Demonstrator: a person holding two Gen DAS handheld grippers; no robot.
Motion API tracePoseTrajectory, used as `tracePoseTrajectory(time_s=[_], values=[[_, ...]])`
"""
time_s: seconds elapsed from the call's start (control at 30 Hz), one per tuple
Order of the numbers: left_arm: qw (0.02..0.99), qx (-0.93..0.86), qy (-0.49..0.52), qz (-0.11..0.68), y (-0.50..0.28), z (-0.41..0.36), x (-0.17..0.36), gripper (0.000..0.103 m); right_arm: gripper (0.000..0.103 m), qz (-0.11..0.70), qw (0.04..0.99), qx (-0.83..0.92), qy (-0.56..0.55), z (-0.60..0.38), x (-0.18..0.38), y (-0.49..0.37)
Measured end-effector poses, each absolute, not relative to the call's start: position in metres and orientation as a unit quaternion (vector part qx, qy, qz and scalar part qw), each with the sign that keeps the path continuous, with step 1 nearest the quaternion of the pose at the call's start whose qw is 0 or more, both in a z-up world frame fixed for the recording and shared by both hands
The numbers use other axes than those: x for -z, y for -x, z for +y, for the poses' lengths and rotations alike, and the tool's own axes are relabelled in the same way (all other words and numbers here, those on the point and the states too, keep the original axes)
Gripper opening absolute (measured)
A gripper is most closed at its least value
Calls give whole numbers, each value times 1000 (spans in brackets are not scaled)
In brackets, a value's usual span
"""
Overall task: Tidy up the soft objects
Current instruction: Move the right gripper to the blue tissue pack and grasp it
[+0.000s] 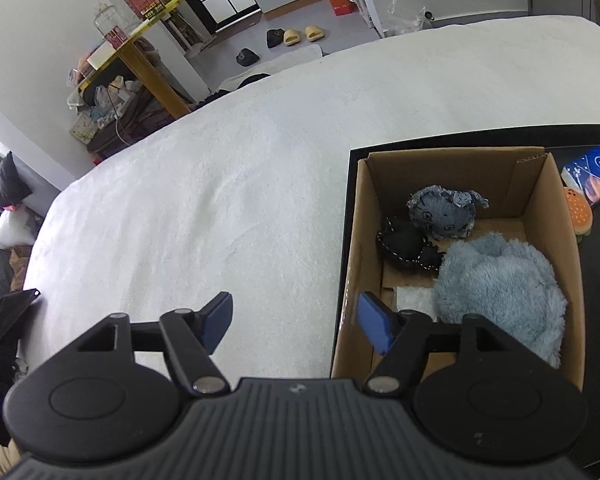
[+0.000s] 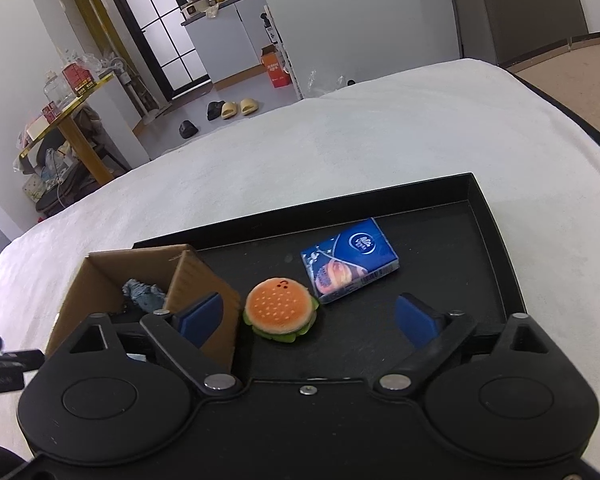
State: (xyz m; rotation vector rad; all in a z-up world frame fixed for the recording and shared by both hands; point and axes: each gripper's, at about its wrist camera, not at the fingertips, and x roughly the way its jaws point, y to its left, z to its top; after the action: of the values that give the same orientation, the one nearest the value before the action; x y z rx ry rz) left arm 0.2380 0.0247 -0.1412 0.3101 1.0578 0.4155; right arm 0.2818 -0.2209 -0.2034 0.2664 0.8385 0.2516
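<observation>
Left wrist view: left tongs (image 1: 296, 322) spread apart, nothing between the blue pads, hovering over the near-left corner of the cardboard box (image 1: 356, 248). Box sits in a black tray (image 1: 350, 156) on a bed with a white blanket (image 1: 204, 200). Inside the box: denim plush (image 1: 444, 212) at the far side, black stitched plush (image 1: 408, 246) just beside it, fluffy blue plush (image 1: 500, 284) nearest the tongs. Burger plush (image 1: 578, 216) is outside, just beside the box's right wall, tissue pack (image 1: 592, 174) beyond it.

Right wrist view: right tongs (image 2: 308, 320) wide open, empty, lined up on the burger plush (image 2: 281, 308), which lies on the tray floor just right of the box (image 2: 204, 280). Tissue pack (image 2: 350, 266) further right, near the burger.

Read: three items boxed, burger pickup in hand. Next: lower right tongs around the burger, close, lift over the box wall, release inside. Tissue pack after.
</observation>
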Motion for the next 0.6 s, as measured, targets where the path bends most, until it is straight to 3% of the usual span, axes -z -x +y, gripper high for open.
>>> tracePoseTrajectory(time_s=[0.6], values=[[811,-220,-163,517,-255,16,152,72,95,419,896,-135,-49,-220,239,-334]])
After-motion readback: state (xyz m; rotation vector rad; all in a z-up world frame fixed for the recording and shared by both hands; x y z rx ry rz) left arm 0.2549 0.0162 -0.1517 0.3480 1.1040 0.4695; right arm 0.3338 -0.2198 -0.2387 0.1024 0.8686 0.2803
